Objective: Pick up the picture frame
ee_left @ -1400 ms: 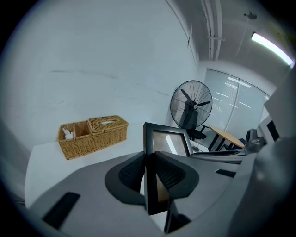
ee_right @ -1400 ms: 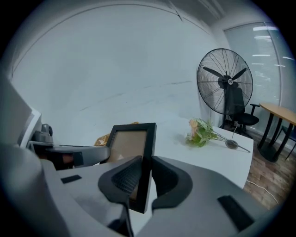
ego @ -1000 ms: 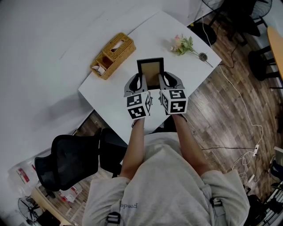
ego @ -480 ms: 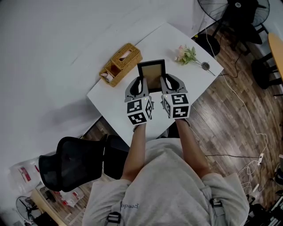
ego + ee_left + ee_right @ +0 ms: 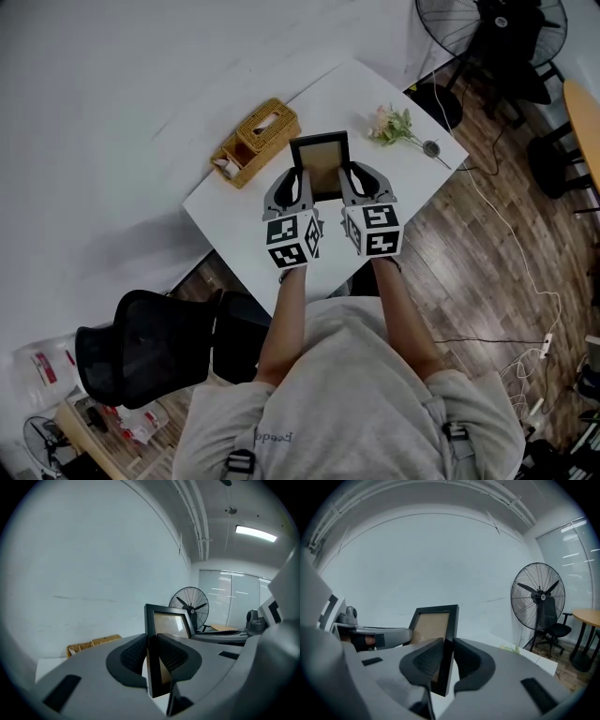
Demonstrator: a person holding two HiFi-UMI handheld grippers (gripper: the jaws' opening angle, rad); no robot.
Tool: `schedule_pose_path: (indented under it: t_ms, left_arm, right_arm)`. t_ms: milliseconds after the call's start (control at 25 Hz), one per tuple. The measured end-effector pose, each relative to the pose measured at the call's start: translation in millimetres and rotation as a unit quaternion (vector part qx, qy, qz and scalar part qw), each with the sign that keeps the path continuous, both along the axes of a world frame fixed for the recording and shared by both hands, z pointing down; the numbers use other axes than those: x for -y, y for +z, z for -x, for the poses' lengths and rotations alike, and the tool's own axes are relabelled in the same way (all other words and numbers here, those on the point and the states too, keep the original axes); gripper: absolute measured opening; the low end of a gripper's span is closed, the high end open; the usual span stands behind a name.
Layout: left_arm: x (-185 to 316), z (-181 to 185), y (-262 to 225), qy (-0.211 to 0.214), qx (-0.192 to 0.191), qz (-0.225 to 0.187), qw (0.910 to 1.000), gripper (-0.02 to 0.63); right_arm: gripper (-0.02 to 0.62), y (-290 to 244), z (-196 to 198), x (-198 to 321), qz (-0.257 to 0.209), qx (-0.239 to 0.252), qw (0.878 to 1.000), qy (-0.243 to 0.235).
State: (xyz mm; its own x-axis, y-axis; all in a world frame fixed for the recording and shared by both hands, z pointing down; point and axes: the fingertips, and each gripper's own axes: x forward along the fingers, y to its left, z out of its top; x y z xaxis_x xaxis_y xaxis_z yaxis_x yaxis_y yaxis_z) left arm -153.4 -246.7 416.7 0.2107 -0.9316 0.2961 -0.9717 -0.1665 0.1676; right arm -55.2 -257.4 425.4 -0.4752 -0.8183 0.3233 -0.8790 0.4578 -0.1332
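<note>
The picture frame (image 5: 320, 159) is black with a tan panel, and it stands upright off the white table (image 5: 239, 214), held between my two grippers. My left gripper (image 5: 296, 180) is shut on the frame's left side bar, and its pads pinch the black edge (image 5: 151, 634) in the left gripper view. My right gripper (image 5: 349, 178) is shut on the right side bar; in the right gripper view the pads clamp that edge (image 5: 449, 634). The frame's top half (image 5: 433, 620) rises above both sets of jaws.
A wicker tissue box (image 5: 256, 141) lies on the table left of the frame. A small bunch of flowers (image 5: 394, 124) lies at the right. A standing fan (image 5: 480, 28) and cables are on the wood floor to the right, and a black office chair (image 5: 150, 342) stands at lower left.
Both grippers have risen together with the frame clamped between them, lifting it off the table. Their grip has not changed.
</note>
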Motion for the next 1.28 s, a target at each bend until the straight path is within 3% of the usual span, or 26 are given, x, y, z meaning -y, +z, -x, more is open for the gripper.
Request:
schedule_pose_path:
  t_ms: [1280]
  left_arm:
    - [-8.2,-2.1,3.2,0.005,0.001,0.001,1.0,0.087]
  right_arm:
    - [0.072,1.6,-2.1,-8.2,0.002,-0.003,1.0,0.0]
